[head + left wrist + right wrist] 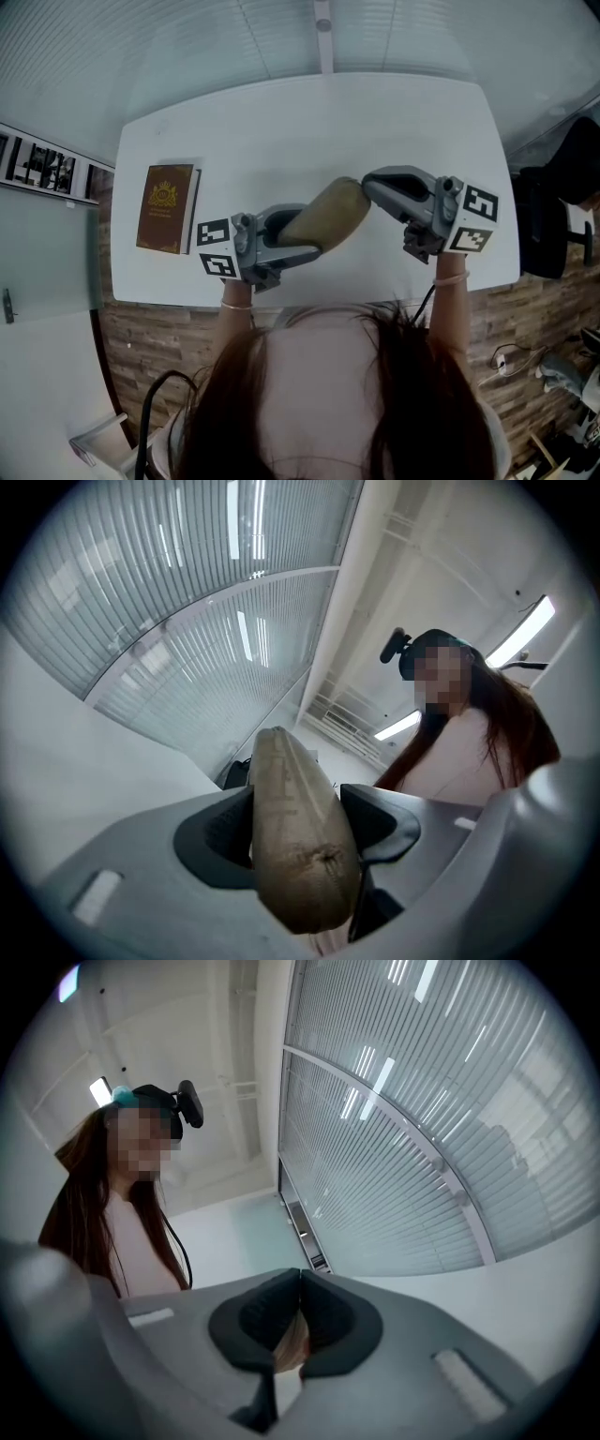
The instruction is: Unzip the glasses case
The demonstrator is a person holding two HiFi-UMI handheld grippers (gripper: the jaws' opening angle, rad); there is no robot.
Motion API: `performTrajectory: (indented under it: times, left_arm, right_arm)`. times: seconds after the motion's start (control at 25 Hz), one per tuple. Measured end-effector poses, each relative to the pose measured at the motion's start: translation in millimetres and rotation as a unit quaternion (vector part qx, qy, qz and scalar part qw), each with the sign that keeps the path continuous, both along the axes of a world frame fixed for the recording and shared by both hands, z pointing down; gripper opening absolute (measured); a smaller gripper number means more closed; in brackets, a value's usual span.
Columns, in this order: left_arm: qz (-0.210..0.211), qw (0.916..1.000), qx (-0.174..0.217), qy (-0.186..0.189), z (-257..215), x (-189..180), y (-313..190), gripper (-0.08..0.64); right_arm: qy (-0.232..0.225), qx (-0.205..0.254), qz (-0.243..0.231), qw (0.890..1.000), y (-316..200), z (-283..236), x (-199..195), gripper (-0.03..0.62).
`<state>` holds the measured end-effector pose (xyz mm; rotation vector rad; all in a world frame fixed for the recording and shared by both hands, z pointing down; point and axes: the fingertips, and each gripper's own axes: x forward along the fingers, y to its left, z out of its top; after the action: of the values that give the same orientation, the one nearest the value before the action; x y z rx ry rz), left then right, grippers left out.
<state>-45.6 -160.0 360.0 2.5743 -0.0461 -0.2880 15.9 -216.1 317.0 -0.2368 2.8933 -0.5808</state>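
Hair (pixel 309 394) fills the view at 6 o'clock. Past it, the left gripper (pixel 298 234) presses its 2 fingers on the sides of the tan glasses case (pixel 330 212), holding it over the white table (pixel 300 122). The right gripper (pixel 370 186) has its fingers pressed together, pinching a small tan bit at the case's 2 o'clock end. A brown book (pixel 167 208) lies on the table at 9 o'clock.

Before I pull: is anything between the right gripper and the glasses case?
Nothing visible. The right gripper is already shut on the end of the glasses case, which the left gripper clamps.
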Motion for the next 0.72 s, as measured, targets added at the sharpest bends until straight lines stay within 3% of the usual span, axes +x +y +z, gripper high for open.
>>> performTrajectory:
  times: [0.24,0.48,0.72]
  left_arm:
    - [-0.016,0.9997,-0.014,0.009,2.4,-1.1,-1.4,0.286]
    - [-0.028,0.9977,-0.037,0.05,0.9,-3.1,-3.3,0.282]
    - [-0.035,0.996,-0.046,0.069,0.3,-1.1,-5.8,0.282]
  right_arm:
    - [0.011,0.0,0.001,1.0,-2.8,3.5,-0.8,0.005]
    - [0.01,0.002,0.002,1.0,-4.8,4.4,0.3,0.005]
    - [0.003,0.001,0.006,1.0,-7.5,4.0,3.2,0.005]
